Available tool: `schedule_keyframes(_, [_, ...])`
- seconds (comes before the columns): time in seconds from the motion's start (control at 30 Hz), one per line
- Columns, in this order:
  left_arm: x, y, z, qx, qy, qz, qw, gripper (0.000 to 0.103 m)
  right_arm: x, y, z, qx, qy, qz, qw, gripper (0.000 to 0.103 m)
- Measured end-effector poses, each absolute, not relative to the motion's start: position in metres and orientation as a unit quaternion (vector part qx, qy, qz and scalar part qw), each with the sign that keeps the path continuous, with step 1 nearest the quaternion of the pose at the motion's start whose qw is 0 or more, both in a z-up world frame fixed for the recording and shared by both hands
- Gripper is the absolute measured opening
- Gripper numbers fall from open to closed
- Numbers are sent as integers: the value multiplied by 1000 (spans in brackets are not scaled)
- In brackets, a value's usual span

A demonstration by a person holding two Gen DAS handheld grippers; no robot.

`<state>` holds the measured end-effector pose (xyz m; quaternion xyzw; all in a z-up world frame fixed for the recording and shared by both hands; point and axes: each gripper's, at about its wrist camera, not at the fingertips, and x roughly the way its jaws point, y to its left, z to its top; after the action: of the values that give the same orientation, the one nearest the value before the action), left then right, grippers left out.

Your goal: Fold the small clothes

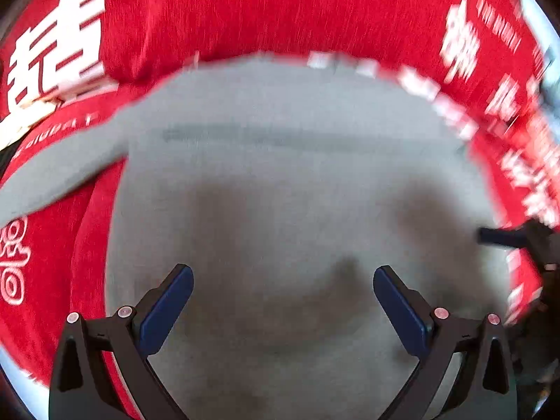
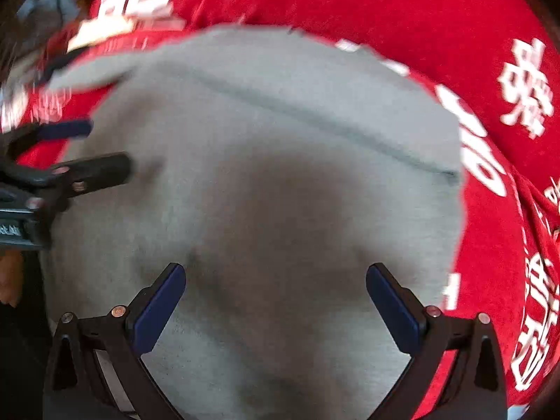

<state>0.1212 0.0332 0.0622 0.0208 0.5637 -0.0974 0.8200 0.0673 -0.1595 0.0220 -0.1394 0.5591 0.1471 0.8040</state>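
A small grey garment (image 1: 280, 182) lies flat on a red cloth, with one sleeve (image 1: 66, 164) stretched out to the left. A faint seam (image 1: 280, 136) crosses its upper part. My left gripper (image 1: 282, 271) hovers open just over the garment's near half, nothing between its blue pads. My right gripper (image 2: 275, 267) is likewise open over the same grey garment (image 2: 280, 133). In the right wrist view, the left gripper (image 2: 108, 145) reaches in from the left edge, open. The left wrist view shows one right-gripper finger (image 1: 497, 236) at the garment's right edge.
The red cloth (image 1: 245, 10) with large white printed characters covers the surface all around the garment (image 2: 402, 7). A pale edge of the surface (image 1: 539, 21) shows at the far right. A hand (image 2: 10, 276) is at the left border. The views are motion-blurred.
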Motion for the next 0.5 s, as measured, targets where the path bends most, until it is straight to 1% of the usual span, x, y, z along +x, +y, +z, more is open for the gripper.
schedule_keyframes(0.03, [109,33,54,46,559,-95,822,103,61,-157,12,-161,563,150,796,103])
schedule_keyframes(0.07, [96,34,57,59,535,-100,837,103,49,-161,14,-156,542,153,811,103])
schedule_keyframes(0.17, [58,51,53,60,544,-110,829,103,22,-187,10,-141,555,149,806,103])
schedule_keyframes(0.23, [37,60,50,75,558,-109,819,103,-5,-199,3,-168,557,150,799,103])
schedule_keyframes(0.37, [26,69,48,69,597,-94,794,103,-37,-200,-8,-249,568,151,770,103])
schedule_keyframes(0.43, [31,64,63,58,573,-99,811,103,-38,-193,-3,-287,569,154,755,103])
schedule_keyframes(0.5, [40,59,79,51,547,-101,830,103,-32,-185,11,-289,550,164,766,103])
